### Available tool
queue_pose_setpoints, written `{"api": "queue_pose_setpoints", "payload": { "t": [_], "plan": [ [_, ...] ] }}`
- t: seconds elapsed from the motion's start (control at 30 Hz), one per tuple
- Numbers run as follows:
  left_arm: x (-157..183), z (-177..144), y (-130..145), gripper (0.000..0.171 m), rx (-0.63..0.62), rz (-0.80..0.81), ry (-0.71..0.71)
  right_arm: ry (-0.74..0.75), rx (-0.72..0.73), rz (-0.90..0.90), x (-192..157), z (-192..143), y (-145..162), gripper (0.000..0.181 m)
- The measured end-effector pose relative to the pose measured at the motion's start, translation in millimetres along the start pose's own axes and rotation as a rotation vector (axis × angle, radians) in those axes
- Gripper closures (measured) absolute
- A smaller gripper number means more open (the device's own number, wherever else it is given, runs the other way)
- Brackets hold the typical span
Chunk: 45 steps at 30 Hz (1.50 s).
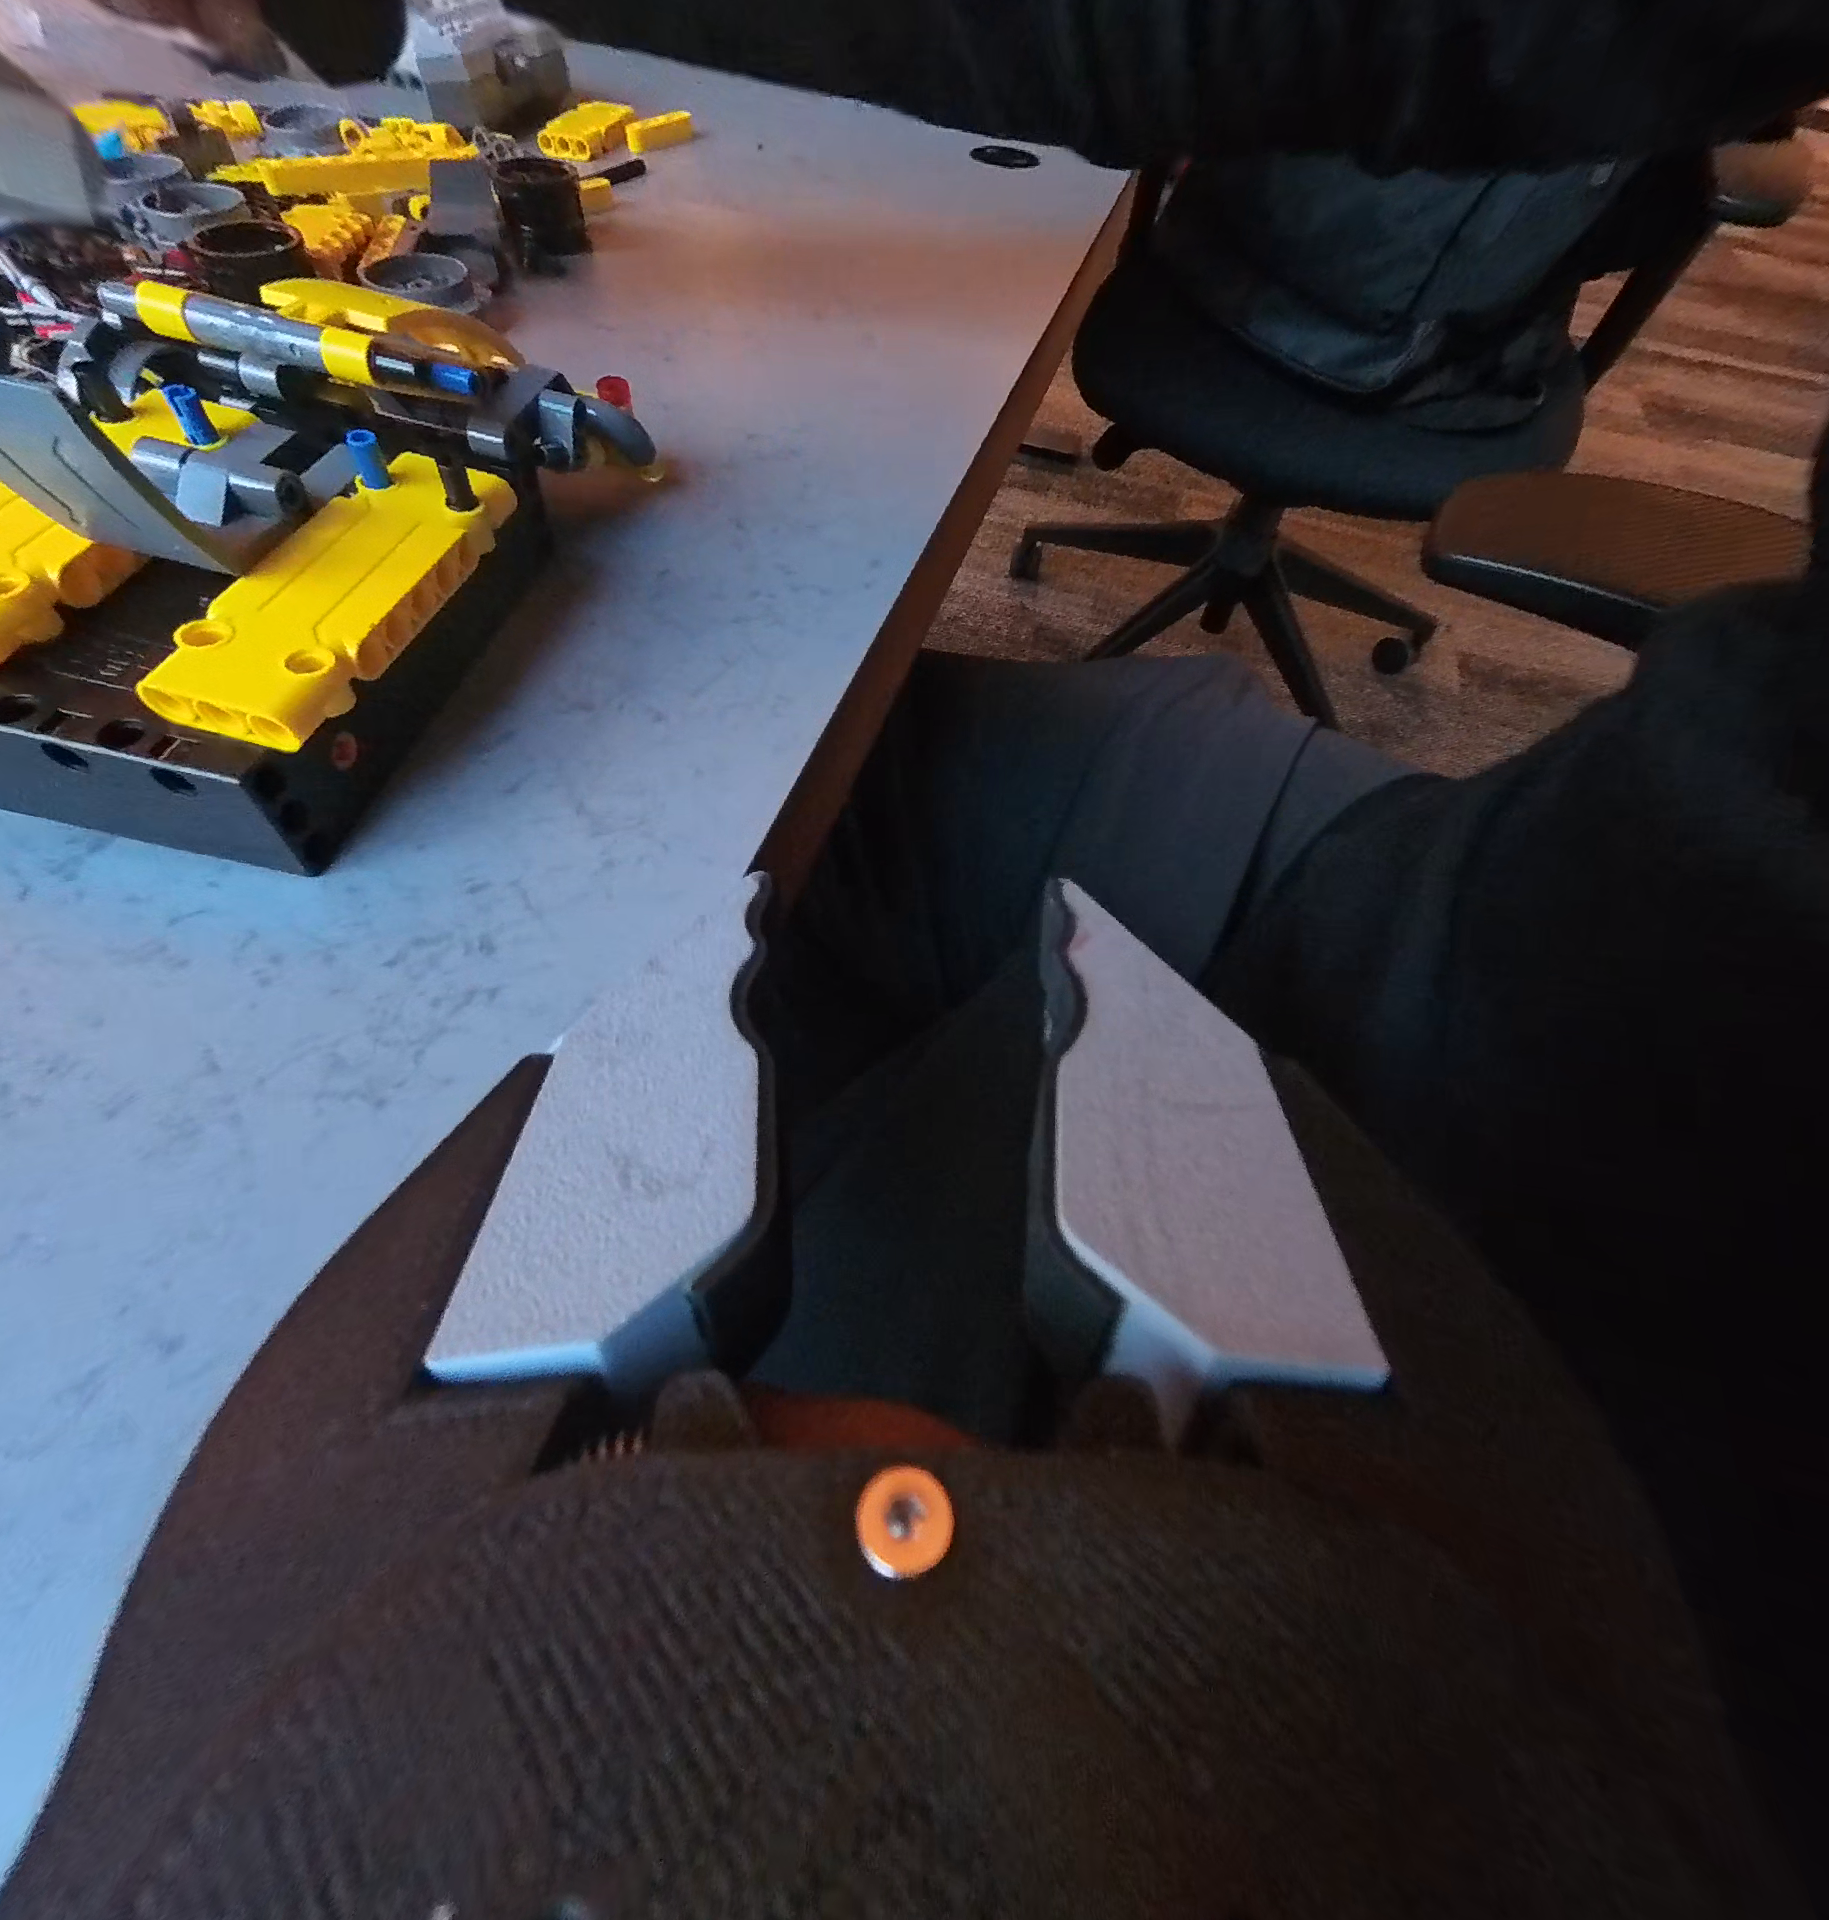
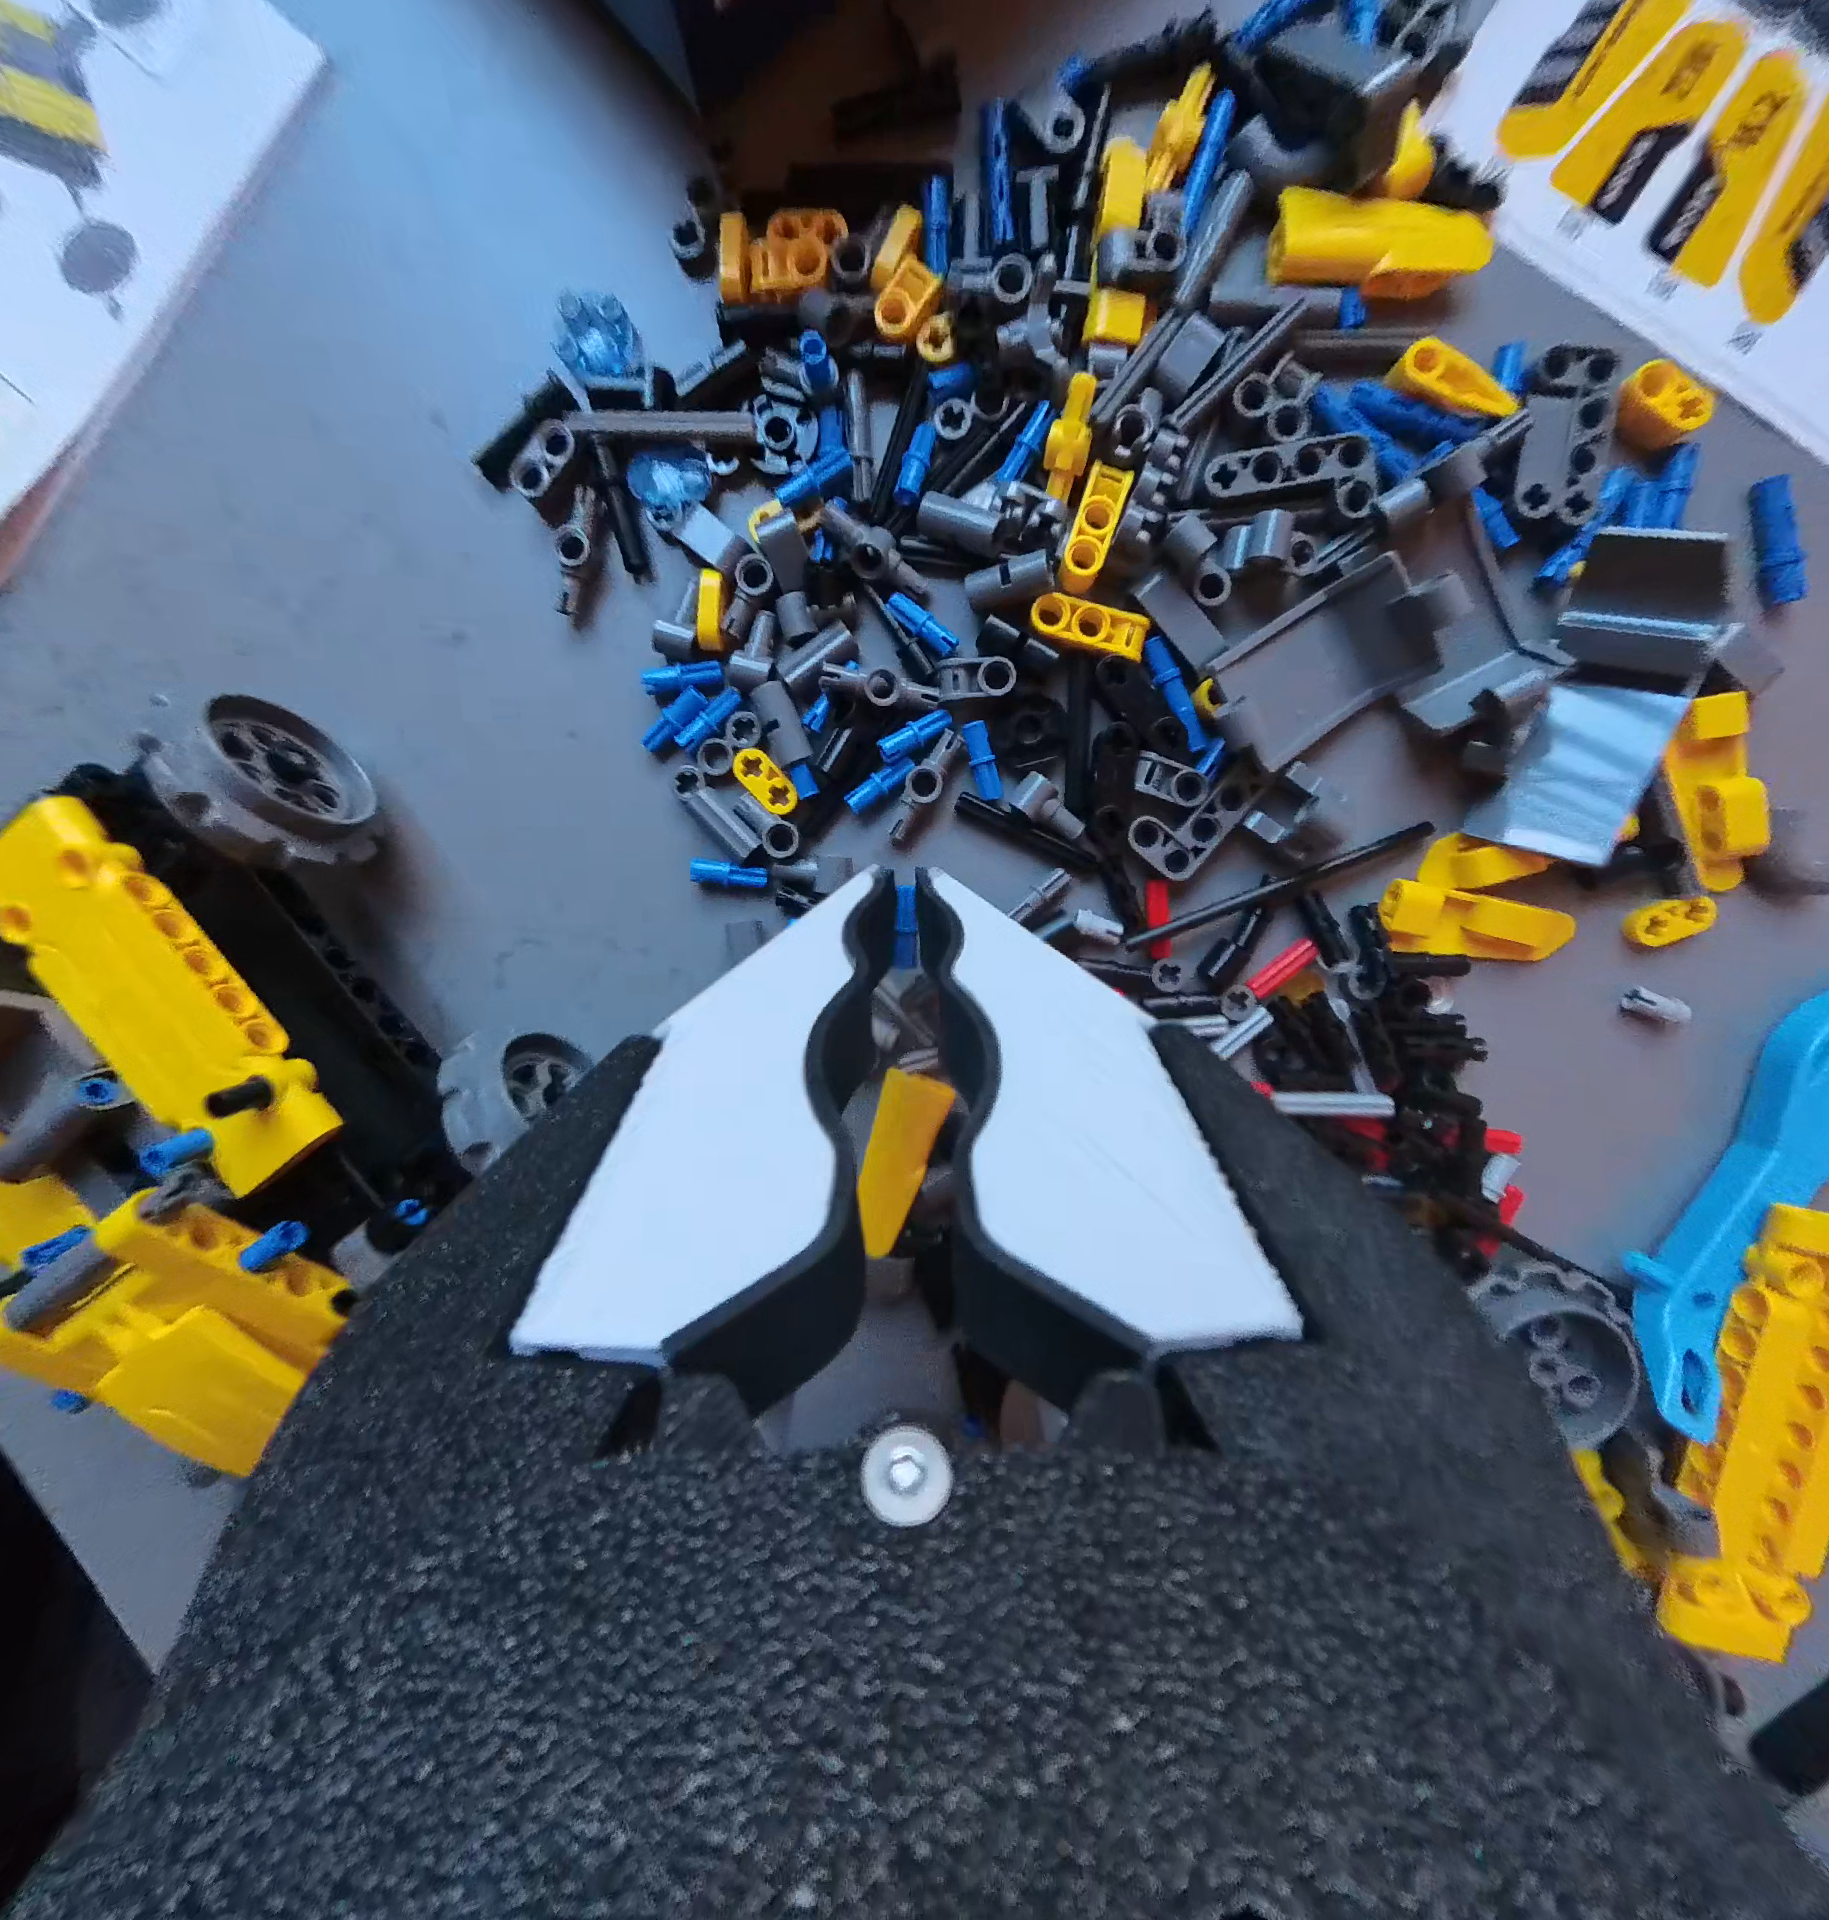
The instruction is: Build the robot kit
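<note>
Right gripper [image 2: 905,896] pinches blue pin [image 2: 904,923].

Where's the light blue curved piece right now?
In the right wrist view, the light blue curved piece lies at the right edge, beside a yellow beam assembly, right of the black pin pile.

Two grippers, left [image 1: 910,914] and right [image 2: 905,899]. One half-built yellow-and-black brick model [image 1: 266,582]. One blue brick-separator tool [image 2: 1762,1174]. Two office chairs [image 1: 1305,416]. Two printed sheets [image 2: 1710,145]. One heap of loose small parts [image 2: 1097,582], far too many to count.
</note>
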<state>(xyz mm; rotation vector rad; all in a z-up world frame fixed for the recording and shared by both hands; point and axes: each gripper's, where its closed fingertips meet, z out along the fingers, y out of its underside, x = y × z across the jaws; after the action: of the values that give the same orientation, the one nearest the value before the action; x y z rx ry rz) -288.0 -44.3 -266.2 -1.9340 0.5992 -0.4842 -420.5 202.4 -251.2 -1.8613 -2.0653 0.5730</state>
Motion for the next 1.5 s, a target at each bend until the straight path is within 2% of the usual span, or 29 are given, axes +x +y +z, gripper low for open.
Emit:
{"api": "queue_pose_setpoints", "payload": {
  "t": [0.17, 0.3, 0.47, 0.6, 0.8, 0.9, 0.97, 1.3, 1.5],
  "plan": [
    [0, 1, 0, 0.125, -0.003, -0.007, 0.0, 0.021, 0.11, 0.049, -15, -43, 9, 0.178],
    [1, 3, 1, 0.125, -0.012, 0.0, -0.007, 0.049, 0.15, 0.102, -37, -73, 54, 0.178],
    [2, 2, 1, 0.125, -0.013, -0.009, -0.002, 0.072, 0.106, 0.208, -59, -72, 122, 0.178],
    [4, 2, 0, 0.125, -0.01, -0.019, 0.011, 0.07, 0.096, 0.251, -68, -57, 145, 0.178],
    [4, 1, 0, 0.125, -0.012, -0.01, 0.006, 0.093, 0.141, 0.224, -68, -54, 139, 0.176],
    [3, 0, 0, 0.125, -0.009, -0.011, 0.006, 0.085, 0.149, 0.209, -71, -55, 137, 0.165],
    [4, 1, -1, 0.125, -0.004, -0.015, 0.008, 0.101, 0.166, 0.2, -71, -58, 135, 0.164],
    [3, 4, 0, 0.124, -0.015, -0.016, 0.006, 0.131, 0.413, 0.201, -54, -92, 107, 0.159],
    [1, 3, -2, 0.125, -0.001, -0.024, 0.012, 0.153, 0.509, 0.207, -39, -106, 96, 0.165]
  ]
}}
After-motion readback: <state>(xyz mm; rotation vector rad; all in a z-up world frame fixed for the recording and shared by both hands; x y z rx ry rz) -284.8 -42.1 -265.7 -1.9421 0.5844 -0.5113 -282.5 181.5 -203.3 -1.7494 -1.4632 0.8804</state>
